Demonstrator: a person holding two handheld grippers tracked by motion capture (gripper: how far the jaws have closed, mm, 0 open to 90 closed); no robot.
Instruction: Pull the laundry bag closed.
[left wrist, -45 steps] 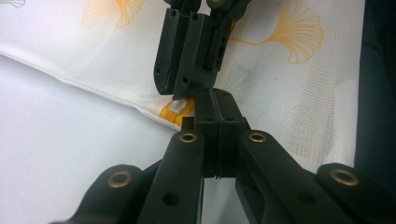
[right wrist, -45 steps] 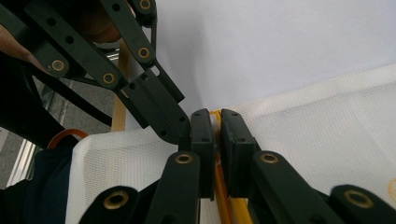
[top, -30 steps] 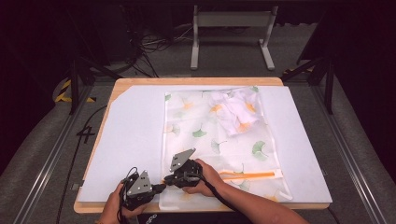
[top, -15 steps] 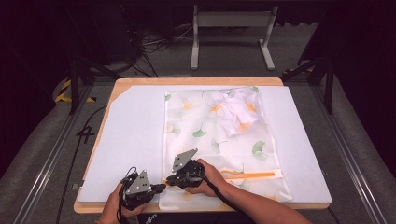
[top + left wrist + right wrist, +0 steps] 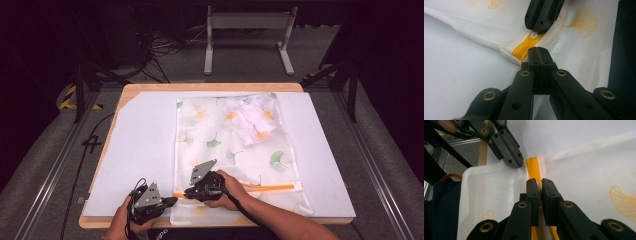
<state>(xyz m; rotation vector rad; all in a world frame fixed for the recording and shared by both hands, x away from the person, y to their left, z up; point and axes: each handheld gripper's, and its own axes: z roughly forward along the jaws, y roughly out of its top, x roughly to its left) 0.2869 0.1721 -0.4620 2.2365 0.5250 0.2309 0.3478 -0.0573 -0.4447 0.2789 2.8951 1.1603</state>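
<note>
No brand, label or readable writing shows anywhere on the table or the bag.

At the near left of the white sheet (image 5: 145, 145) that covers the table (image 5: 210, 87), the left gripper (image 5: 171, 200) sits low in the person's left hand (image 5: 120, 225). Its jaws are pressed fully together, their tips at the edge of the mesh laundry bag (image 5: 227, 150) right by the end of the orange zipper (image 5: 260, 188); whether any fabric is pinched between them cannot be told. In the left gripper view the closed tips (image 5: 539, 51) meet the yellow-orange zipper tape (image 5: 524, 51).

Just to its right, the right gripper (image 5: 189, 192) lies over the near left corner of the bag, held in the right hand (image 5: 230, 187). Its jaws are nearly closed, a narrow slit between them, and they straddle the zipper (image 5: 534, 167); in the left gripper view they nip a small white pull tab (image 5: 533, 35).

The bag, white with green and orange leaf prints, lies flat at the middle of the sheet, crumpled white cloth (image 5: 250, 117) inside its far right part.

Compared with a second ago, both grippers and the bag are in nearly the same places; the left gripper has crept slightly nearer the bag's corner.
</note>
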